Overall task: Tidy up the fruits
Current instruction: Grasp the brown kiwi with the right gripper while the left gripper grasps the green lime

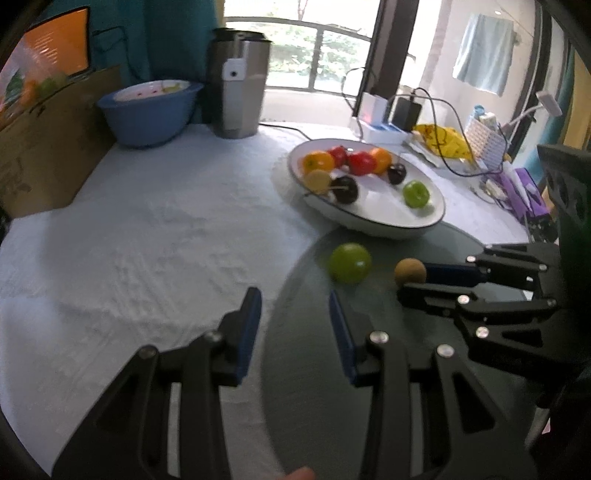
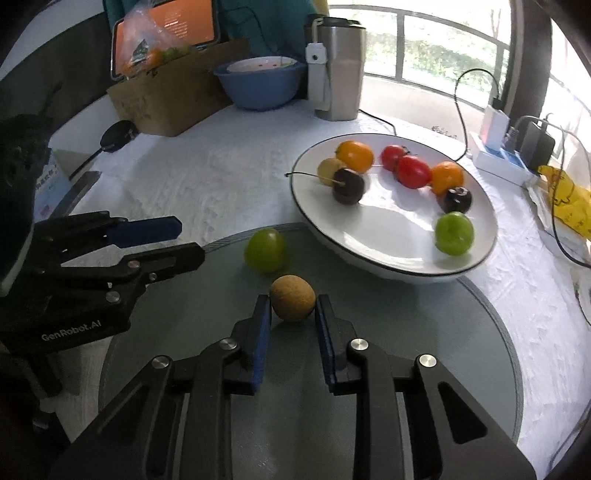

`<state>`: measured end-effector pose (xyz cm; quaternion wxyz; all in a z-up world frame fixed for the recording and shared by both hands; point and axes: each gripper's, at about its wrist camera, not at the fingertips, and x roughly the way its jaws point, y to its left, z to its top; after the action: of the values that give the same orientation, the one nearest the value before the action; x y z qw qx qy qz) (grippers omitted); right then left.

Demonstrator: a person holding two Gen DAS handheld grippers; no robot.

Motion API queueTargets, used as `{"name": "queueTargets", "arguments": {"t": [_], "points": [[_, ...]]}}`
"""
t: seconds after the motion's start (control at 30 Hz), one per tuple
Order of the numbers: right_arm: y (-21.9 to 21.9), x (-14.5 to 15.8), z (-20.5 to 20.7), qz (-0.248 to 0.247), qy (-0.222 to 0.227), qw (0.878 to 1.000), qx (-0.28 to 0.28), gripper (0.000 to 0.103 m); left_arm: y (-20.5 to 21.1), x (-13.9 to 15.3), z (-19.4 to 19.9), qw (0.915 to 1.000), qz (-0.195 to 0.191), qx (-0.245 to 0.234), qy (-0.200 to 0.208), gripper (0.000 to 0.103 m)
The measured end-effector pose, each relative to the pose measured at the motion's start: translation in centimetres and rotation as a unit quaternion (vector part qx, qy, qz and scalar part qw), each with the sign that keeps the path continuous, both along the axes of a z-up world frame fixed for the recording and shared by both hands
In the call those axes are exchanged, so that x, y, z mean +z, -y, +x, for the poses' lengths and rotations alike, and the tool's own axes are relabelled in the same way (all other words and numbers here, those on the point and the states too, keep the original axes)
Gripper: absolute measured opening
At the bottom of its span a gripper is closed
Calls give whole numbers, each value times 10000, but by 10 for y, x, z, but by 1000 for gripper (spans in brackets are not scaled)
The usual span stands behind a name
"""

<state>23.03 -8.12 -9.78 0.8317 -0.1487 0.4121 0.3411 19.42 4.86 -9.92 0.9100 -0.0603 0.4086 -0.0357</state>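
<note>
Right gripper (image 2: 292,306) pinches the small brown fruit (image 2: 293,298) between both pads, on the round glass turntable (image 2: 461,350). We note the left gripper (image 1: 293,306) partly open and empty. Green fruit (image 2: 265,250) sits just beside, near the white plate (image 2: 369,236) of mixed fruits.

Setting: a home, a lived-in room by a balcony.
Evidence: table (image 2: 229,177) under a white textured cloth, with a round glass turntable (image 2: 480,332) on it; white plate (image 2: 391,236) of mixed fruit; blue bowl (image 2: 258,88) beside a steel tumbler (image 2: 341,70); cardboard box (image 2: 173,99); tablet (image 2: 166,33) with an orange screen; power strip (image 1: 380,129) with chargers and trailing cables; yellow bag (image 1: 441,138); towel (image 1: 484,59) hanging on the wall; glass balcony door with railing (image 1: 317,48) and greenery outside.
</note>
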Motion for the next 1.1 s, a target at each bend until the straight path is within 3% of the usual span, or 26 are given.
{"name": "queueTargets", "arguments": {"t": [0.33,0.63,1.1], "points": [[18,4,5,131,9,9998,-137,26,39,0,24,9984,208,-534,-30,40],[27,5,8,169,37,9996,-206,26,39,-13,47,9987,300,-356,-224,40],[36,9,10,231,75,9992,-303,26,48,-14,52,9971,599,-444,-166,38]]}}
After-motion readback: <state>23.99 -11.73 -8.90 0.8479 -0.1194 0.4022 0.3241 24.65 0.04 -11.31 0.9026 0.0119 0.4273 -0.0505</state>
